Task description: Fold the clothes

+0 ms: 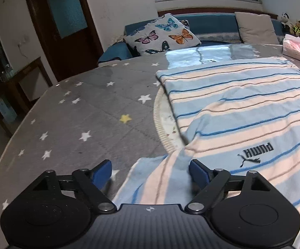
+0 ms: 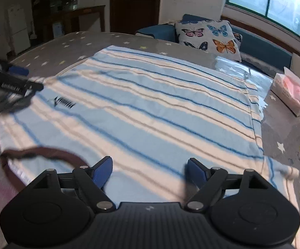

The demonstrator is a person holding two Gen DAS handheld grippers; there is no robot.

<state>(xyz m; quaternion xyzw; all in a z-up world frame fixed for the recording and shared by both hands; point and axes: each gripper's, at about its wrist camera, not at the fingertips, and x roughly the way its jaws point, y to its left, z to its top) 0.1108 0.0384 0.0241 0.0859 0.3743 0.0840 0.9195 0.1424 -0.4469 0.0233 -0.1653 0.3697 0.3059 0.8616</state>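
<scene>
Shirt (image 2: 150,112) flat between spread claws (image 2: 150,173)

Shirt (image 2: 150,112) flat on table (image 1: 71,112), tissue box (image 2: 293,91) right, sofa (image 1: 212,25) behind

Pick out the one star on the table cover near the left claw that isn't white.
It is the yellow star on the grey table cover, left of the striped shirt. The stars around it are all white.
</scene>
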